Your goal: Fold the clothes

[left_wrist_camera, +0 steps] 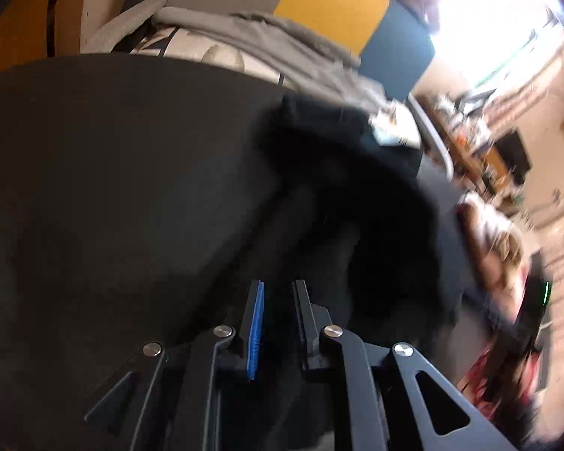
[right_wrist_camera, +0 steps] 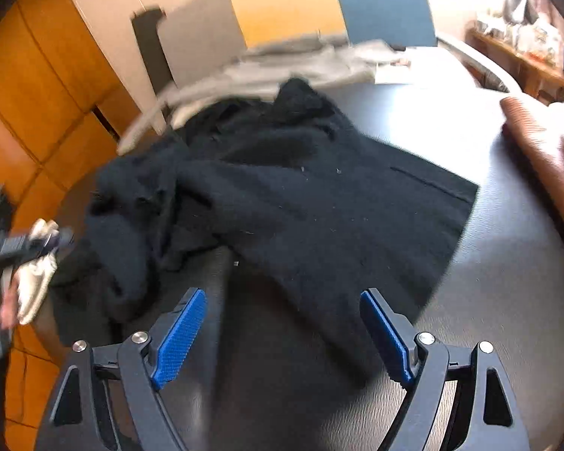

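Note:
A black fleecy garment [right_wrist_camera: 300,195] lies crumpled on the dark table [right_wrist_camera: 507,282], its left part bunched and its right part spread flat. My right gripper [right_wrist_camera: 282,297] hovers over the near hem, jaws wide open, nothing between the blue pads. In the left wrist view the garment [left_wrist_camera: 376,206] lies ahead and to the right. My left gripper [left_wrist_camera: 278,300] stands open by a narrow gap over the table [left_wrist_camera: 112,169]; I make out no cloth pinched between its pads. In the right wrist view a gloved hand [right_wrist_camera: 37,274] holds that left gripper [right_wrist_camera: 26,242], blurred, at the table's left edge.
A grey garment [right_wrist_camera: 300,64] is piled at the table's far edge, also visible as grey cloth [left_wrist_camera: 263,34]. Brown ribbed cloth [right_wrist_camera: 537,143] lies at the right edge. Yellow [right_wrist_camera: 282,3] and blue [right_wrist_camera: 379,0] panels stand behind. Orange floor [right_wrist_camera: 37,94] shows beyond the left rim.

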Motion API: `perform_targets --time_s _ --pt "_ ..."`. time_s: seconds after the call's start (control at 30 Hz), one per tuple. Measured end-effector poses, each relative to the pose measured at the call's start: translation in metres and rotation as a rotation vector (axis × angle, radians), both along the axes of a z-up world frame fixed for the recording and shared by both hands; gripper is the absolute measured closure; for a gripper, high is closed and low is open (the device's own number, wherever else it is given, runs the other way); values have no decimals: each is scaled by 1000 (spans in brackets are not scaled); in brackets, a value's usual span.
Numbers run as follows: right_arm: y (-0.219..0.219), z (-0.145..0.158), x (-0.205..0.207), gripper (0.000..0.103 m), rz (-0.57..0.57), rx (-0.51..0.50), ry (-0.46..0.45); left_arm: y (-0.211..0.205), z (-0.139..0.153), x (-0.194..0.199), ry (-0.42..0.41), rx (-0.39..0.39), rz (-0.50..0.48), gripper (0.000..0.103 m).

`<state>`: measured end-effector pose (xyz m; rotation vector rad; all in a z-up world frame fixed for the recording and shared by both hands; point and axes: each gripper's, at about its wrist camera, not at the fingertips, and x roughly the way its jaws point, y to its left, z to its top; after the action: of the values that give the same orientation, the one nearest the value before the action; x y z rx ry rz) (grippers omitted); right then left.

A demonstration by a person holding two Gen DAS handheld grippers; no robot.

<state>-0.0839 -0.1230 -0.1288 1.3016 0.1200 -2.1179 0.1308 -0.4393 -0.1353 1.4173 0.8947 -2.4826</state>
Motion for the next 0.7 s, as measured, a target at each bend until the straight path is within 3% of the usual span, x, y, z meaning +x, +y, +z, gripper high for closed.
perform_targets --time_s 0.07,0.13,0.33,0.4,0.47,0.57,0.63,0.7 --pt "-8 -11 -20 21 -10 67 -25 13 -13 12 -29 -3 -30 89" --pt "-12 -25 -44 29 -36 138 -59 23 -24 22 -44 1 -36 89" --pt "-11 -37 -119 32 -166 228 -27 46 -37 34 -11 160 -39 89" --pt "-9 -34 -132 41 -208 237 -27 71 -37 35 -5 160 -81 89" --pt "-9 -17 -123 46 -193 187 -4 92 -33 40 5 131 -98 89" --pt "-14 18 -89 46 -104 60 40 111 -16 49 50 52 -89 89" --pt "-23 38 -61 44 1 -55 25 116 -6 53 87 26 -82 88" --pt "-36 51 -34 31 106 -139 6 115 1 56 109 -8 -68 84"
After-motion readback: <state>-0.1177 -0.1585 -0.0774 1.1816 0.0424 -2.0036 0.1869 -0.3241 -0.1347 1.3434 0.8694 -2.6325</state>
